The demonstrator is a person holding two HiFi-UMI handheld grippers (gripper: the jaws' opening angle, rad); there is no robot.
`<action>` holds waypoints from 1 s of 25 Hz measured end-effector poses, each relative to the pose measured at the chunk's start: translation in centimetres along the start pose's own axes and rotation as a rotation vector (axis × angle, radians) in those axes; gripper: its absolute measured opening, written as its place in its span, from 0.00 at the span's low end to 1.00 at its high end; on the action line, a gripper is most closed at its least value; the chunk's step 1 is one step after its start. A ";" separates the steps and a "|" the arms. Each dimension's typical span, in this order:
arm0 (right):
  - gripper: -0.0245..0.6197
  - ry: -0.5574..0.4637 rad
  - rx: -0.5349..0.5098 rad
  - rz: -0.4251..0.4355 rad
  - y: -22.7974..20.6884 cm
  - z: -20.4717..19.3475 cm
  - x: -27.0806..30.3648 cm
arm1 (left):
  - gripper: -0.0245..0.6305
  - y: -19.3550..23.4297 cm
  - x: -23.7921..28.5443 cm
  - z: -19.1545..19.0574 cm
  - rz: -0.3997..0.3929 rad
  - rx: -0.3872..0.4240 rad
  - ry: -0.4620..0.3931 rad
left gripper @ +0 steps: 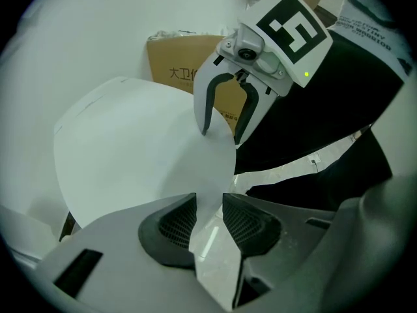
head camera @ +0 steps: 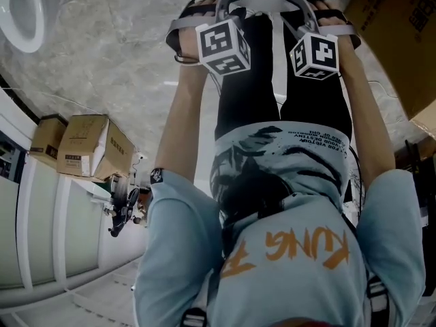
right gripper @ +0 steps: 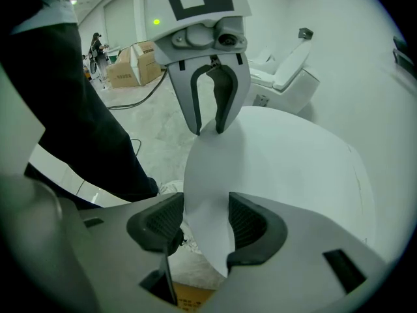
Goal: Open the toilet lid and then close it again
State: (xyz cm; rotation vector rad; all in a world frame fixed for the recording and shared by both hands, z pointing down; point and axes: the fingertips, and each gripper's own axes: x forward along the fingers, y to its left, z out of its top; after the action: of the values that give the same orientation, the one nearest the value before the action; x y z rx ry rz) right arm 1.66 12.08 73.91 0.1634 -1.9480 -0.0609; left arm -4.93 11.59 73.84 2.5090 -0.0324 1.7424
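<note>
A grey marbled floor [head camera: 116, 60] is seen under everything. The white toilet lid [right gripper: 293, 162] is found just in front of the person's black trousers [head camera: 252, 73], and its front rim is held at two places side by side. The rim is pinched by the left tool [left gripper: 208, 204], with one pad set on each face. It is pinched likewise by the right tool [right gripper: 205, 220], whose gap is filled by it. Both tools are pointed steeply down. Cardboard boxes [head camera: 88, 145] are stacked well apart from the lid, at the head view's left.
</note>
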 end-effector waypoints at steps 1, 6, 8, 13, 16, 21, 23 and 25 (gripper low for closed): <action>0.40 0.012 0.004 0.007 -0.2 0.2 0.1 | 0.25 0.3 -0.2 0.0 -0.003 -0.019 0.001; 0.23 0.013 0.205 0.094 -0.5 2.5 -2.0 | 0.09 3.5 -3.8 2.1 0.079 -0.230 -0.085; 0.18 -0.022 0.300 0.055 -1.7 4.1 -3.2 | 0.09 5.1 -6.0 3.0 0.133 -0.352 -0.140; 0.06 -0.179 0.484 -0.051 -6.6 9.3 -8.5 | 0.08 9.2 -13.8 5.5 0.286 -0.593 -0.305; 0.06 -0.218 0.487 -0.071 -8.4 11.6 -12.0 | 0.08 10.9 -18.8 6.4 0.374 -0.700 -0.378; 0.06 -0.327 0.587 -0.181 -14.1 15.0 -17.5 | 0.08 14.5 -27.1 7.0 0.519 -0.795 -0.499; 0.06 -0.351 0.603 -0.219 -15.5 16.3 -19.5 | 0.08 15.3 -30.5 7.2 0.569 -0.819 -0.546; 0.06 -0.382 0.612 -0.261 -17.2 17.6 -21.5 | 0.08 16.4 -33.9 7.4 0.632 -0.830 -0.591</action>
State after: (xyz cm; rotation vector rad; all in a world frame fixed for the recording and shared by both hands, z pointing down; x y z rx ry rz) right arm -5.34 -2.42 45.49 0.8621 -2.2621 0.3605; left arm -11.00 -6.45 40.50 2.3001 -1.3747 0.7080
